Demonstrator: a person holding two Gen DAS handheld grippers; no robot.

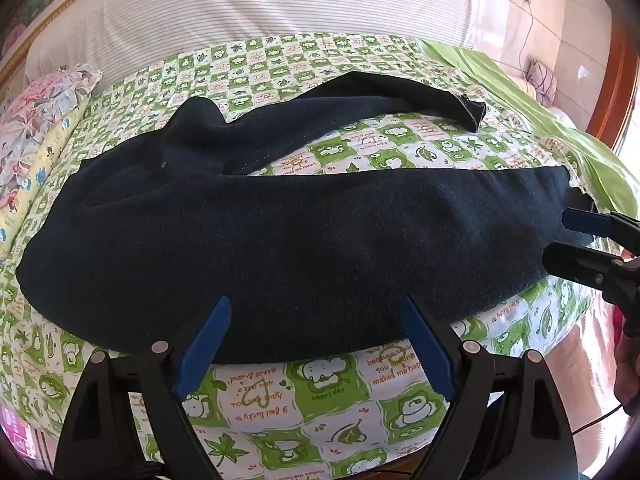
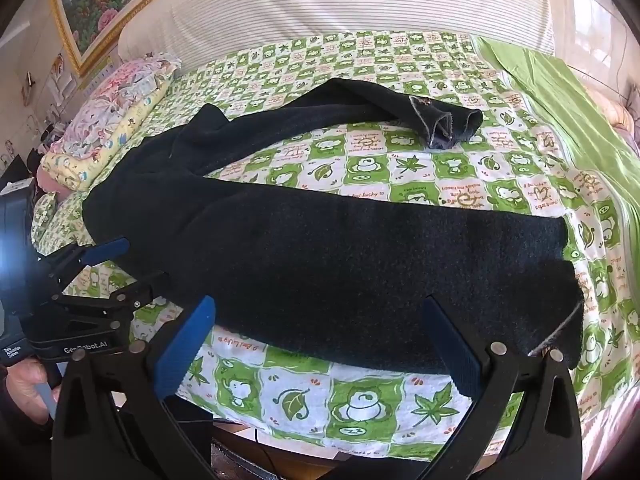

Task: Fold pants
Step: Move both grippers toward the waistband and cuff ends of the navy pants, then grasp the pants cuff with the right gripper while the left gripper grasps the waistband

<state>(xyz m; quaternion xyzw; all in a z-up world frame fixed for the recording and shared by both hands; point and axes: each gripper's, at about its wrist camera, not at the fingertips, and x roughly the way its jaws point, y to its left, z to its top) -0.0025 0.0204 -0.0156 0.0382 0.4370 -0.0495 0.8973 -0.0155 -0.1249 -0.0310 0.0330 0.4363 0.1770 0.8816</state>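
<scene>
Both my left gripper [image 1: 316, 308] and right gripper [image 2: 320, 308] hang spread wide, gripping nothing, over the near leg of the pants [image 1: 280, 236], probably readying the first fold.

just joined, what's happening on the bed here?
A person is holding a two-finger tool in each hand over dark pants spread across a bed with a green frog-print sheet. The two legs lie apart in a V, so no fold has been made yet. The left tool and right tool both stand open at the near leg's edge, gripping nothing.
</scene>
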